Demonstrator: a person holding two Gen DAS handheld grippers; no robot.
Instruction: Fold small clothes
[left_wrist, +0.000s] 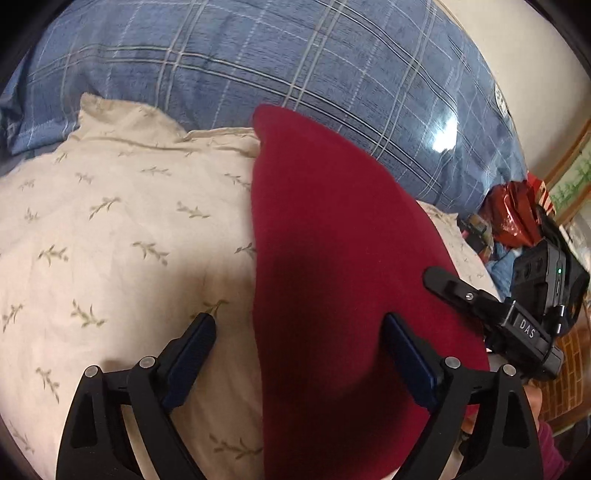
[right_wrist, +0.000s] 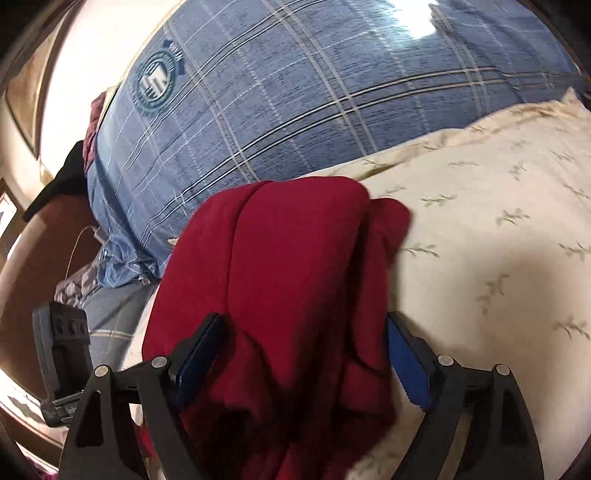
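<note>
Left tongs (left_wrist: 299, 326), nearest the lens in the left wrist view, stand wide apart; one blue pad (left_wrist: 192, 354) is over the cream sheet, the other over the dark red garment (left_wrist: 332, 258), and neither is seen to press on cloth. The garment lies smooth and elongated on the cream leaf-print bedsheet (left_wrist: 110, 229), its narrow end reaching toward the blue plaid quilt (left_wrist: 258, 59) behind. At the right edge of this view the right tongs' body (left_wrist: 517, 325) stands beside the garment, with a red bag (left_wrist: 513, 214) and clutter farther back. In the right wrist view, the right tongs (right_wrist: 304, 332) are likewise wide, their pads flanking the bunched, folded red cloth (right_wrist: 288, 258) without gripping it. Beyond the cloth lies the cream sheet (right_wrist: 498, 221), then the plaid quilt (right_wrist: 295, 92) bearing a round emblem (right_wrist: 157, 83); a pale wall (right_wrist: 92, 55) closes the background.
</note>
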